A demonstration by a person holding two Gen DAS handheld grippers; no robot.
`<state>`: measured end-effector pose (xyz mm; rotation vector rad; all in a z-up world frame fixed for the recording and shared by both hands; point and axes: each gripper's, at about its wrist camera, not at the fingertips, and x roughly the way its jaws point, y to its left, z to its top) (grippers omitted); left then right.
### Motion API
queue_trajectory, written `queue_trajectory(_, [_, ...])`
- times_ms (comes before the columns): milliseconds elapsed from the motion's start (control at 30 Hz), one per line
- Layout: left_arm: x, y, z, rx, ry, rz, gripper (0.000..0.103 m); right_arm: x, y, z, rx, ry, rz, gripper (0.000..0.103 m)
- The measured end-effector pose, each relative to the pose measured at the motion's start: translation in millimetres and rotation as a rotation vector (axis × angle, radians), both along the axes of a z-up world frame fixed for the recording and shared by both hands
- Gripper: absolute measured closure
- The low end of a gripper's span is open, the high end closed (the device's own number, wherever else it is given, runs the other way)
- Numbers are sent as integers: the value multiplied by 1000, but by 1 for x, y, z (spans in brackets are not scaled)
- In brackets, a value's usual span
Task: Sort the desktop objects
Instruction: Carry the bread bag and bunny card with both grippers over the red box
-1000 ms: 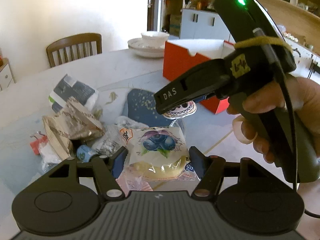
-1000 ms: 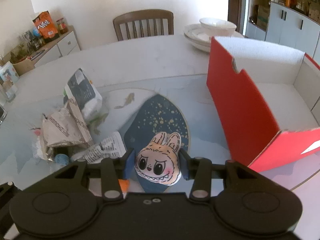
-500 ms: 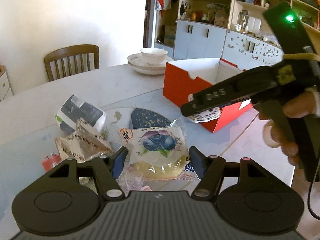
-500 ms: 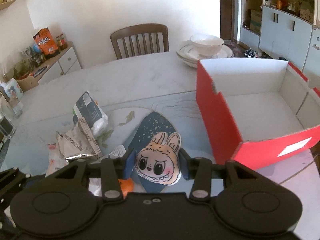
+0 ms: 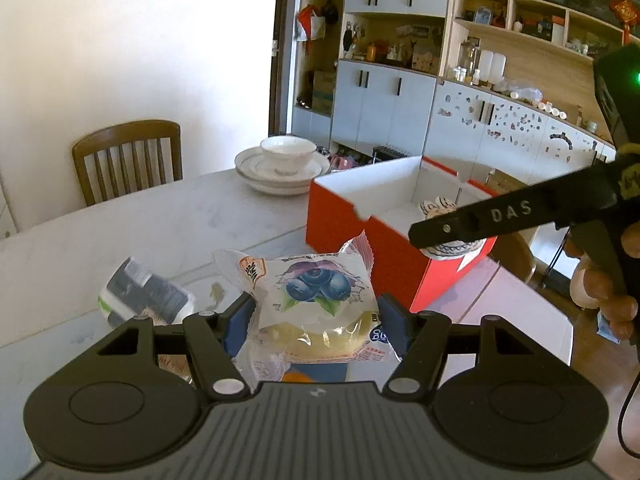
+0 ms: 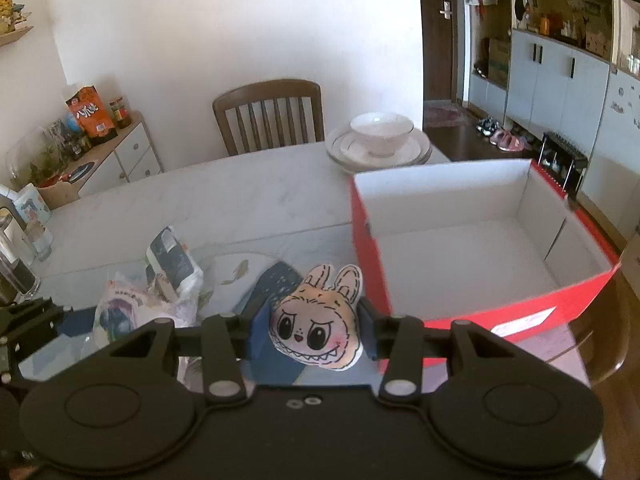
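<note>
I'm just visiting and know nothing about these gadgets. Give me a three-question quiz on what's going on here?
1. True or false: the red box already holds several things.
2. What is the left gripper holding: A) bowl, B) blueberry snack packet, C) cup?
3. Fill in: the right gripper is shut on a plush ____.

Key: 1 false, it looks empty. 2 B. 3 toy, a bunny-eared face.
</note>
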<state>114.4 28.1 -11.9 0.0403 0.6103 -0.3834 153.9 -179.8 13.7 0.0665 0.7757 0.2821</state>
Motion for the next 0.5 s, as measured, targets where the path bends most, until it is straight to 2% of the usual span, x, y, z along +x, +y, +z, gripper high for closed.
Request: queue_trajectory(500, [46,-89,17,26,9,6,37,36,-87,3,-20,-5,58,58])
